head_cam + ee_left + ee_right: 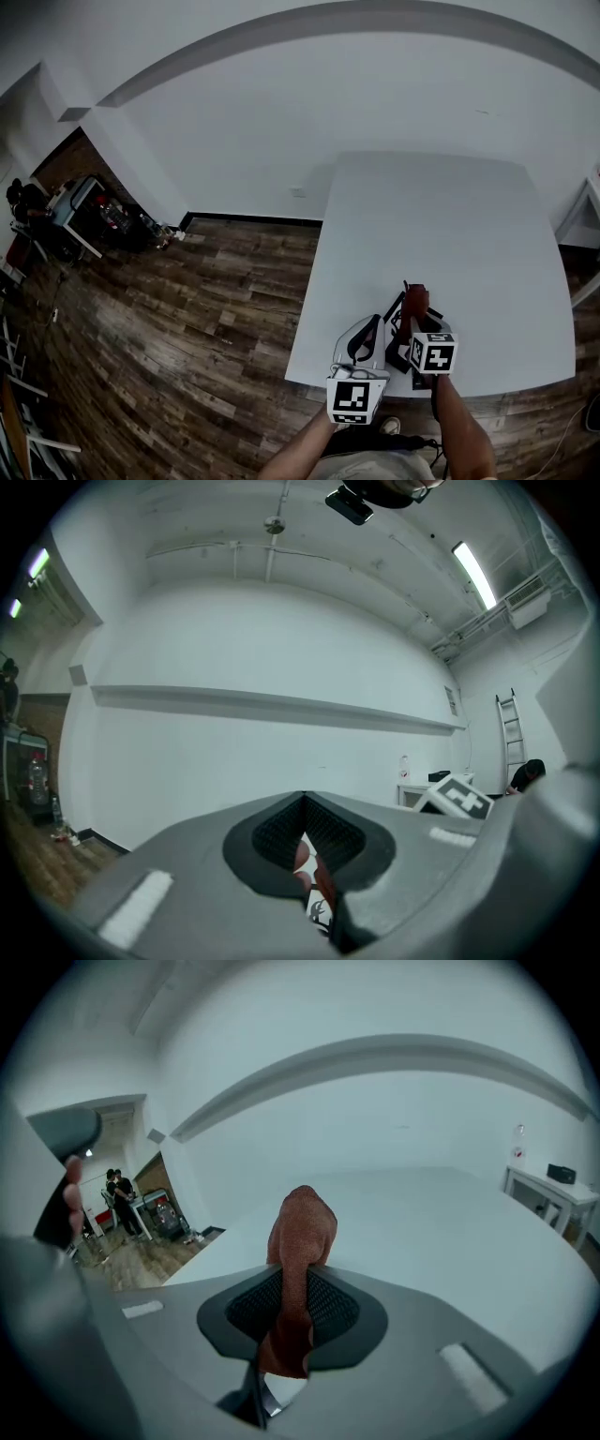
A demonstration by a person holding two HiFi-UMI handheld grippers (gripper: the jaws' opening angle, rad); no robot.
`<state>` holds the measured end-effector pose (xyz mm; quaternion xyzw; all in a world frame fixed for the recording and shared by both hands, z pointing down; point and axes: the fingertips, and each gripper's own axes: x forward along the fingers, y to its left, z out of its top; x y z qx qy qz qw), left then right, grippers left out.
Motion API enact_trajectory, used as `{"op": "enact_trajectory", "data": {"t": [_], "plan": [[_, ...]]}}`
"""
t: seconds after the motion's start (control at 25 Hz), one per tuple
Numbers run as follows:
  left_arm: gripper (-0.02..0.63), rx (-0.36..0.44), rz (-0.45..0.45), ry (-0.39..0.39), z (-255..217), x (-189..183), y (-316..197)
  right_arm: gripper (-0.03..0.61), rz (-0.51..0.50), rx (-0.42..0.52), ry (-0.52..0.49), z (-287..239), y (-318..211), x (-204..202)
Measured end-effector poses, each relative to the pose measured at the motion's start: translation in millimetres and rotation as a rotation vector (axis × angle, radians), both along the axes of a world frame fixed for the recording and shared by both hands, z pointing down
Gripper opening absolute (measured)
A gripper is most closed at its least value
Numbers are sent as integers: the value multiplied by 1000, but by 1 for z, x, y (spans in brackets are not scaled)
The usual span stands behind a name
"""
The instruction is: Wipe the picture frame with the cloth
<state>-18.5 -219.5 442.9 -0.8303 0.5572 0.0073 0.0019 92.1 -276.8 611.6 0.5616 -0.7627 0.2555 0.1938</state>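
Observation:
Near the front edge of the white table (450, 216) both grippers stand close together. My right gripper (413, 321) (291, 1302) is shut on a rust-brown cloth (415, 300) (302, 1232), which sticks out past the jaws and hangs below them. My left gripper (373, 326) (305, 841) points upward. Its jaws are shut on a thin piece with red, white and black print (317, 892), which looks like the picture frame. In the head view the dark frame (394, 311) shows between the two grippers, mostly hidden by them.
Wood floor lies left of the table, with a cart of equipment (80, 211) at the far left. A white side table (586, 211) stands at the right. People stand by a cart (117, 1190) far off. A ladder (514, 733) leans on the wall.

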Motion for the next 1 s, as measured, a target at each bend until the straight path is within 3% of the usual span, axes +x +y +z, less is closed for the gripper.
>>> {"op": "enact_trajectory", "data": {"t": [0.2, 0.4, 1.0], "plan": [[0, -21, -6, -9, 5, -13, 0, 95, 14, -176, 47, 50, -18, -30], [0, -22, -4, -19, 11, -20, -1, 95, 48, -251, 81, 68, -25, -28], [0, -50, 40, 3, 26, 3, -14, 97, 225, -321, 129, 77, 0, 81]]}}
